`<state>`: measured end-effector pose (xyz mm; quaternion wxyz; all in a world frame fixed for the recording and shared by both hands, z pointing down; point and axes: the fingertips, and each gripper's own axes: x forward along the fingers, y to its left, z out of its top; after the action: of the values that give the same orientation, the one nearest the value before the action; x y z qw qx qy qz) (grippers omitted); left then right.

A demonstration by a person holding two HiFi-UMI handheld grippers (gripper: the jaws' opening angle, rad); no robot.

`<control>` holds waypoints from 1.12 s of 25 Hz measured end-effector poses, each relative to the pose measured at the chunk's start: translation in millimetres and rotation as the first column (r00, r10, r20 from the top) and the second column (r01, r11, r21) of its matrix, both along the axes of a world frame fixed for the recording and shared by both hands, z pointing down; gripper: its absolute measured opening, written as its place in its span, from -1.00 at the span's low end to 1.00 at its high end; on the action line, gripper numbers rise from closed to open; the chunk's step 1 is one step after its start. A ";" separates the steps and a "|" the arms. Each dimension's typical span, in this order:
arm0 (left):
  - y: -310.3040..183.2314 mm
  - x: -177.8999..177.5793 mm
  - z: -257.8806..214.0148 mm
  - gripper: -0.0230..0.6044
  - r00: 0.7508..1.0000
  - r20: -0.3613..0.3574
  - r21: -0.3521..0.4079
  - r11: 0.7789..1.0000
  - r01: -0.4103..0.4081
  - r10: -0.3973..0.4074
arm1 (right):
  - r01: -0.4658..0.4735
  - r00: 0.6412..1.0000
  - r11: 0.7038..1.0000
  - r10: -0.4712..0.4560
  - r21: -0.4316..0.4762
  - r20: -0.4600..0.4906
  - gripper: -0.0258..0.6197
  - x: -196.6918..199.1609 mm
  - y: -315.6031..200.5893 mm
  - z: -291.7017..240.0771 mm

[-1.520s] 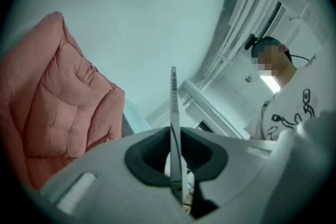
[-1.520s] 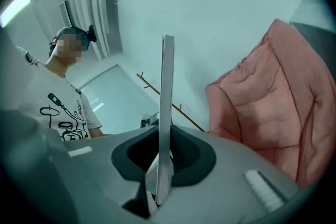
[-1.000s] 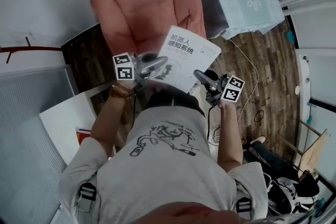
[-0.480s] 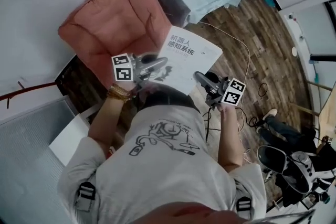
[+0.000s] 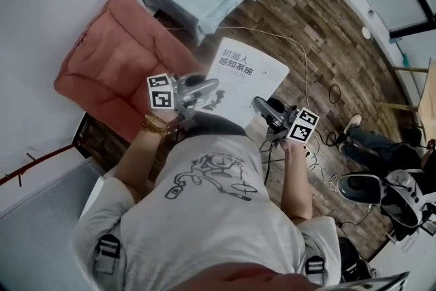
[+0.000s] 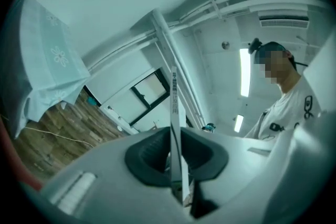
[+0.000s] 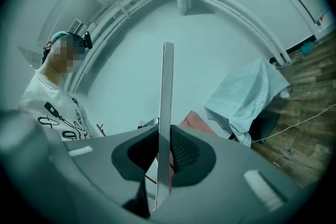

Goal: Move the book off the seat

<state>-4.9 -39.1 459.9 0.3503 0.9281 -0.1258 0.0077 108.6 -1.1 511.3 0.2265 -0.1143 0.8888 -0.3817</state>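
Right of the seat (image 5: 112,71) in the head view, clear of its cushion, the book (image 5: 246,75) hangs in the air over the wooden floor (image 5: 320,31). No part of it overlaps the seat.

Handling (judgement):
- Thin softcover with a large white cover; likely light.
- Seen edge-on in both gripper views it reads as a straight, narrow strip with no visible sag. It probably bends if held at one point only.
- The cover looks smooth, so it may slide under a weak pinch.
- Best hold: the near edge, one grip towards each corner, so the free far edge stays level. That is where it is taken now.

Tongs:
- left tongs (image 5: 204,87): jaws nearly together, clamped on the book's near edge on the side closer to the seat. In the left gripper view the book's edge runs straight up out of the narrow gap, with both jaws pressing on it.
- right tongs (image 5: 262,105): jaws nearly together, clamped on the same near edge on the side farther from the seat. The right gripper view shows the book standing between the two jaws, gripped on both faces.
- Neither touches the seat or anything besides the book.

Risk (judgement): uneven pull between the two grips could twist or crease the cover.
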 end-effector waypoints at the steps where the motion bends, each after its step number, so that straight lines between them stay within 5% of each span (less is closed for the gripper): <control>1: 17.3 -30.9 -7.4 -0.78 1.000 -0.018 0.032 0.999 0.014 -0.013 | 0.010 1.000 0.999 -0.009 0.032 -0.013 -0.76 -29.7 14.2 -8.0; 4: 52.2 -81.4 -24.5 -0.78 0.997 -0.072 0.136 0.990 0.027 -0.017 | 0.015 0.998 0.990 -0.007 0.137 -0.060 -0.76 -77.4 42.6 -27.6; 7: 84.9 -95.5 -23.9 -0.78 0.998 -0.065 0.141 0.990 0.016 -0.007 | -0.001 0.999 0.991 0.008 0.134 -0.051 -0.76 -92.1 76.0 -25.9; 13: 62.4 -49.3 -10.4 -0.78 0.998 -0.051 0.117 0.992 -0.039 0.045 | -0.066 0.997 0.993 0.070 0.103 -0.035 -0.76 -48.0 60.0 -11.1; 20: -66.1 -6.8 -8.9 -0.78 0.994 -0.051 0.063 0.994 -0.090 0.093 | -0.152 0.988 0.987 0.153 0.053 -0.010 -0.76 -6.8 -60.9 -11.1; 28: -58.6 -9.7 -13.9 -0.78 0.993 -0.081 0.069 0.994 -0.085 0.090 | -0.166 0.986 0.984 0.168 0.069 -0.019 -0.76 -8.1 -54.1 -19.8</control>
<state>-14.5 -97.8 445.9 0.3242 0.9432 -0.0702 -0.0201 100.6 -55.2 491.5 0.2506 -0.1854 0.8910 -0.3301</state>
